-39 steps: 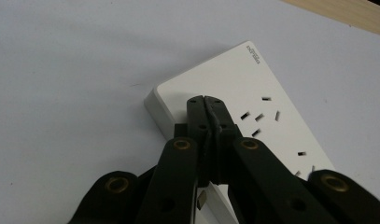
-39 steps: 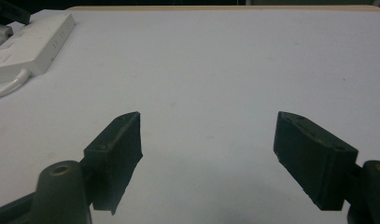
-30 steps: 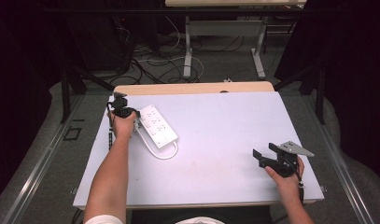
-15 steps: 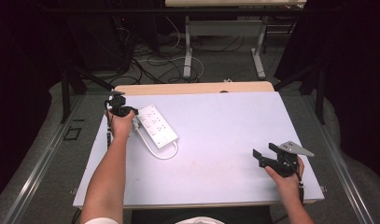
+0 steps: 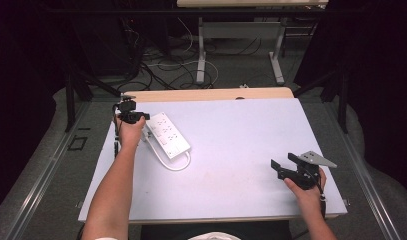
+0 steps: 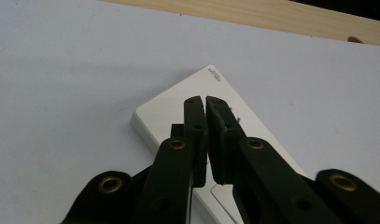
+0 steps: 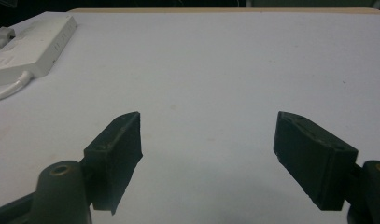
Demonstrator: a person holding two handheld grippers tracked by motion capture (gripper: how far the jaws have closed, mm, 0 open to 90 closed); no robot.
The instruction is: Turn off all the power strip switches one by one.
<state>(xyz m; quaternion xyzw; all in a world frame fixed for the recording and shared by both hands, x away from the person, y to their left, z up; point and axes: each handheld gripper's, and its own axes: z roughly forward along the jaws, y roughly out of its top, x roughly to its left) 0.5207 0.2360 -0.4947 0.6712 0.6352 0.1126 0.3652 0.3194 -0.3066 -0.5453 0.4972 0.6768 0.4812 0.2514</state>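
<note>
Here, left gripper (image 5: pixel 132 116) hovers over far end of power strip (image 5: pixel 167 134) at bench (image 5: pixel 241 150) far-left; jaws clenched, nothing between. Right gripper (image 5: pixel 286 170) idle near-right, jaws released. Step likely pressing switch or repositioning strip; next: lower squarely onto it.

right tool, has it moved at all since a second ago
No. In the high view the right tool sits at the same spot near the table's right front corner as before, jaws wide open with nothing between them.
</note>
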